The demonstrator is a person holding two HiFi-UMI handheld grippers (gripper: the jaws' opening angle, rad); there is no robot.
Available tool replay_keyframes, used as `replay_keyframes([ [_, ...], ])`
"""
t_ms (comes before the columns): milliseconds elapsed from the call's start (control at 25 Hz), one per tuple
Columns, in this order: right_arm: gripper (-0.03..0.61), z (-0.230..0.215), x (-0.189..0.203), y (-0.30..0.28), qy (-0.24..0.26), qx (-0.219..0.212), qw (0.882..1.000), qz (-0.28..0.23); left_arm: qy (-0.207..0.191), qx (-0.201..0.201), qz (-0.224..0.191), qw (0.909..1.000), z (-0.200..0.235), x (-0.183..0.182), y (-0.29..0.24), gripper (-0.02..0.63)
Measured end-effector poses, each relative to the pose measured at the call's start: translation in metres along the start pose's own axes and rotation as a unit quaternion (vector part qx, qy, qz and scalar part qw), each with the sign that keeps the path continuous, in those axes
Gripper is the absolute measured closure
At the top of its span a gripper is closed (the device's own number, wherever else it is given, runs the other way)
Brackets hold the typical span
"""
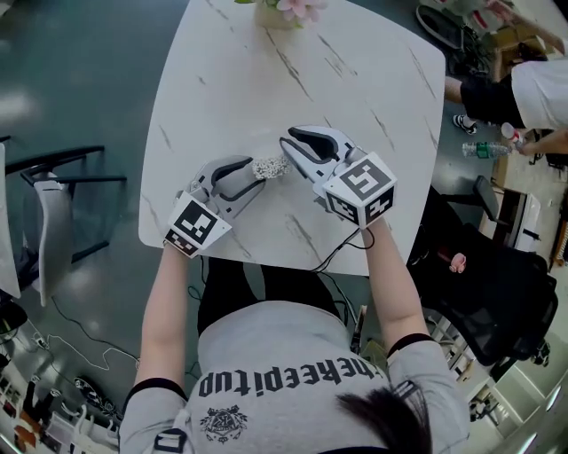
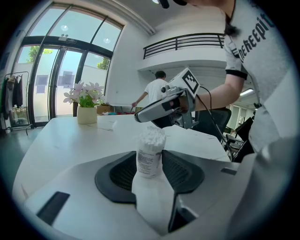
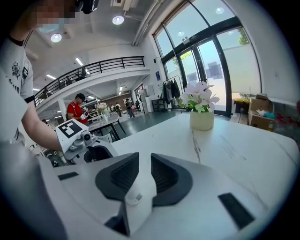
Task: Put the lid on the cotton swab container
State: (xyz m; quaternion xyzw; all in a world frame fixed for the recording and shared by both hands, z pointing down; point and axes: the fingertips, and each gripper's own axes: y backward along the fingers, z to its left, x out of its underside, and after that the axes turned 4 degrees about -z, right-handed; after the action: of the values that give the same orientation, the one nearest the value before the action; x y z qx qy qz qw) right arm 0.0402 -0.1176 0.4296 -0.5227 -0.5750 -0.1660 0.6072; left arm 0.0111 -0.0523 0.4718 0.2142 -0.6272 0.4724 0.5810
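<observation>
My left gripper (image 1: 255,179) (image 2: 151,165) is shut on the cotton swab container (image 1: 270,166) (image 2: 149,158), a small clear labelled tub. Its top is uncovered and packed with white swab heads (image 2: 153,136). The right gripper (image 1: 289,152) (image 3: 145,171) hovers just right of the container, its tips close to the container's open top, and shows behind it in the left gripper view. Its jaws stand apart with nothing between the pads. A small whitish round piece (image 3: 134,197), possibly the lid, shows low in the gap near the jaw base; I cannot tell what it rests on.
Both grippers work over the near part of a white marble-patterned table (image 1: 266,71). A vase of pink flowers (image 1: 288,9) (image 3: 202,119) stands at its far edge. A chair (image 1: 53,191) is left of the table, a black chair (image 1: 497,301) right. A person (image 1: 524,89) stands at the far right.
</observation>
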Motion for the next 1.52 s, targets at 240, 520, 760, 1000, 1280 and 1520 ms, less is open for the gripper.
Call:
replay_keyframes([
  [240,0.531,-0.005,-0.002,-0.007,0.017,0.011,1.0,0.004,0.002,0.0,-0.001,1.0,0.0,-0.001,0.001,0.435],
  [520,0.537,0.0,-0.005,0.005,0.018,0.002,1.0,-0.005,0.001,0.004,0.003,1.0,0.0,-0.001,0.0,0.435],
  [760,0.537,0.01,-0.005,0.018,0.022,0.005,1.0,-0.014,0.003,0.009,0.004,0.9999,0.001,-0.001,-0.001,0.434],
  [1000,0.537,0.021,0.002,0.029,0.024,0.006,1.0,-0.014,0.003,0.013,0.005,0.9999,0.0,-0.001,-0.001,0.434],
  [1280,0.537,0.031,0.014,0.034,0.043,0.003,0.999,0.011,0.004,0.013,0.004,0.9999,0.001,-0.001,0.0,0.435],
  [1520,0.537,0.038,0.026,0.035,0.061,-0.003,0.997,0.038,0.003,0.01,0.004,0.9999,0.002,-0.002,0.0,0.435],
])
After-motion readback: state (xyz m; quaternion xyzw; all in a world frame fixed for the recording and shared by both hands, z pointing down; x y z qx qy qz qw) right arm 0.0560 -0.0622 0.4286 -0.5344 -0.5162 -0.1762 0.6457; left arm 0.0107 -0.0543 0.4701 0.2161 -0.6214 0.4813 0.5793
